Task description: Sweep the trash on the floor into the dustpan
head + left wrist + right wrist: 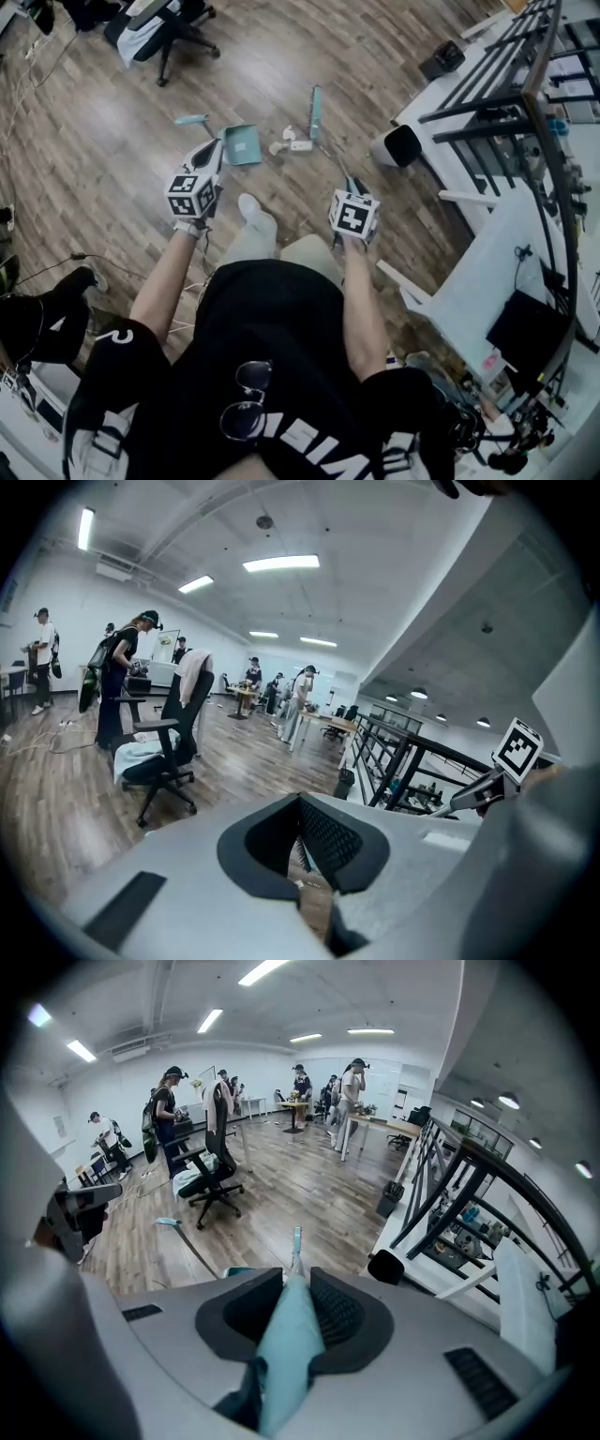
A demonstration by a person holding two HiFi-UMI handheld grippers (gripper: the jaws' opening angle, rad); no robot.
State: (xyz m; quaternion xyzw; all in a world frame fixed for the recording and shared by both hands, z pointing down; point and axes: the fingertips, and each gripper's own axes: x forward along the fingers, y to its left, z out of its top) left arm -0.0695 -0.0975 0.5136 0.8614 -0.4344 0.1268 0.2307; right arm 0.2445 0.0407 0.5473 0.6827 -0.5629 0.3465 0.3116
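A teal dustpan (242, 143) sits on the wood floor, and its long handle (192, 119) rises up and to the left. Small white trash pieces (291, 143) lie just right of it. My left gripper (214, 152) hovers beside the dustpan's left edge. Its jaws stand together (305, 874) and nothing shows between them. My right gripper (346, 184) is shut on the teal broom handle (286, 1344). The broom head (315, 112) rests on the floor right of the trash. The dustpan (239, 1271) and its pole (183, 1237) also show in the right gripper view.
An office chair (164, 33) stands at the far left. A white and black bin (401, 145) sits by the black railing (497, 89) and a white desk (487, 281) on the right. My shoe (255, 216) is between the grippers. Several people (169, 1110) stand far off.
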